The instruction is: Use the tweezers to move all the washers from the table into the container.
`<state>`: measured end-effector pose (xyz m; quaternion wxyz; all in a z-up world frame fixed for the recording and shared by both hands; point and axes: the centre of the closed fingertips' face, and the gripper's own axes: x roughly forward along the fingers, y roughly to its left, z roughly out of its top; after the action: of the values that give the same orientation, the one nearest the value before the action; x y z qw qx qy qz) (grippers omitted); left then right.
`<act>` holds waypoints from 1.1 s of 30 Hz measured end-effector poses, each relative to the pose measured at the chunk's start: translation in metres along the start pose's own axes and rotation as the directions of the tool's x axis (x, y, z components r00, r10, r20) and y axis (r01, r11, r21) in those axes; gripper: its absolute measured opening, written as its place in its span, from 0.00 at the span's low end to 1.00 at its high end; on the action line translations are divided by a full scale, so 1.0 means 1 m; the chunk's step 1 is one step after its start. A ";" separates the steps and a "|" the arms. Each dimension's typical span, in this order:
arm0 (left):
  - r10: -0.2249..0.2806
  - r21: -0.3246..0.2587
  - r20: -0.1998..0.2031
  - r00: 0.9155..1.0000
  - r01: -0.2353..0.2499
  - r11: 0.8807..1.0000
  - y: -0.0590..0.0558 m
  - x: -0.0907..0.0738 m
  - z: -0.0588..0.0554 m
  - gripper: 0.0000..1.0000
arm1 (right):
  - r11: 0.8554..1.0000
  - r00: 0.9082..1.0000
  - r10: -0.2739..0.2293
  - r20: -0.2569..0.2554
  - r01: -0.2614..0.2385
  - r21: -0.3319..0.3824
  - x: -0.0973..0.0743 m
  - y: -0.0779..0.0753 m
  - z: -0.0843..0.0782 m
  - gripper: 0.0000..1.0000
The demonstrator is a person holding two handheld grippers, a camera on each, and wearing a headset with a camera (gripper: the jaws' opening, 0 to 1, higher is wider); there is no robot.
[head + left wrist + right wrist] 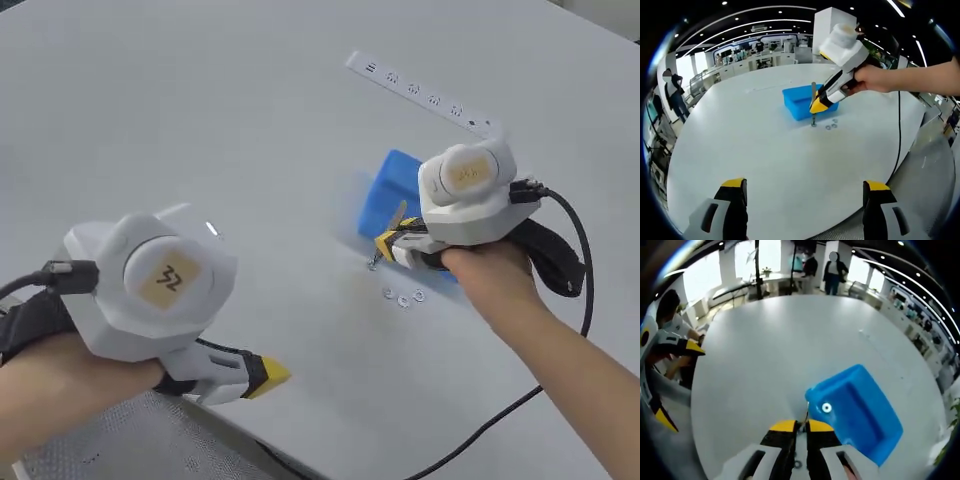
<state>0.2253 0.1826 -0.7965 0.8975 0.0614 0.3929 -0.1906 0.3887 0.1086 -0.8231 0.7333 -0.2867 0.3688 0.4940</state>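
- Head view: the left gripper (255, 376) sits low on the left over the near edge of the grey table (200, 120), well away from the action. The right gripper (386, 246) is over by the blue container (385, 195), pinching the tweezers (399, 218), which point down at the table just beside the container's near side. Three washers (403, 298) lie loose on the table, right next to the tweezer tip and just below that gripper. There's a white power strip (420, 95) behind the container and a black cable (575, 300) trailing off the right gripper.
- Left gripper view: the left gripper (805, 186) has its jaws spread wide with nothing between them. Further out, the right gripper (818, 105) holds the tweezers (813, 95) upright, with the tip down on the table in front of the container (795, 97). The washers (831, 125) are bunched just beside the tip.
- Right gripper view: the right gripper (802, 426) has its jaws squeezed nearly together on the tweezers (806, 415). The container (865, 410) is just ahead to the right. A single washer (826, 407) shows against its near corner; honestly can't tell whether it's lying inside.
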 end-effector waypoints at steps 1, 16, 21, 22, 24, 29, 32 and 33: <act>0.000 0.001 -0.001 1.000 0.000 1.000 0.000 0.000 0.000 0.98 | 1.000 1.000 -0.003 0.010 0.003 0.004 -0.001 0.000 -0.001 0.03; -0.008 0.011 0.003 1.000 0.008 1.000 -0.003 0.001 0.002 0.99 | 0.996 0.991 -0.023 0.130 0.012 0.083 -0.005 0.001 -0.003 0.02; 0.001 0.007 0.012 1.000 -0.001 1.000 -0.001 -0.001 0.004 0.99 | 0.997 0.992 -0.017 0.122 0.008 0.076 -0.008 0.005 -0.004 0.02; 0.002 0.006 0.016 1.000 -0.002 1.000 -0.001 -0.002 0.005 0.99 | 0.997 0.992 -0.017 0.124 0.007 0.076 -0.009 0.005 -0.003 0.02; 0.001 0.001 0.018 1.000 -0.001 1.000 -0.001 -0.003 0.005 0.99 | 0.997 0.991 -0.016 0.131 0.007 0.074 -0.011 0.005 -0.002 0.02; 0.000 0.006 0.015 1.000 -0.001 1.000 -0.003 -0.003 0.004 0.99 | 0.997 0.987 -0.010 0.161 -0.003 0.078 -0.021 0.007 0.009 0.02; -0.001 0.013 0.015 1.000 0.001 1.000 -0.004 -0.003 0.005 0.99 | 0.997 0.984 -0.010 0.177 -0.005 0.081 -0.030 0.006 0.014 0.02; -0.001 0.015 0.015 1.000 0.001 1.000 -0.004 -0.003 0.005 0.99 | 0.997 0.983 -0.009 0.182 -0.006 0.083 -0.032 0.006 0.016 0.02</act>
<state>0.2252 0.1784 -0.7905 0.8998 0.0665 0.3848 -0.1946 0.3792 0.1065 -0.7877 0.7756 -0.2100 0.3202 0.5019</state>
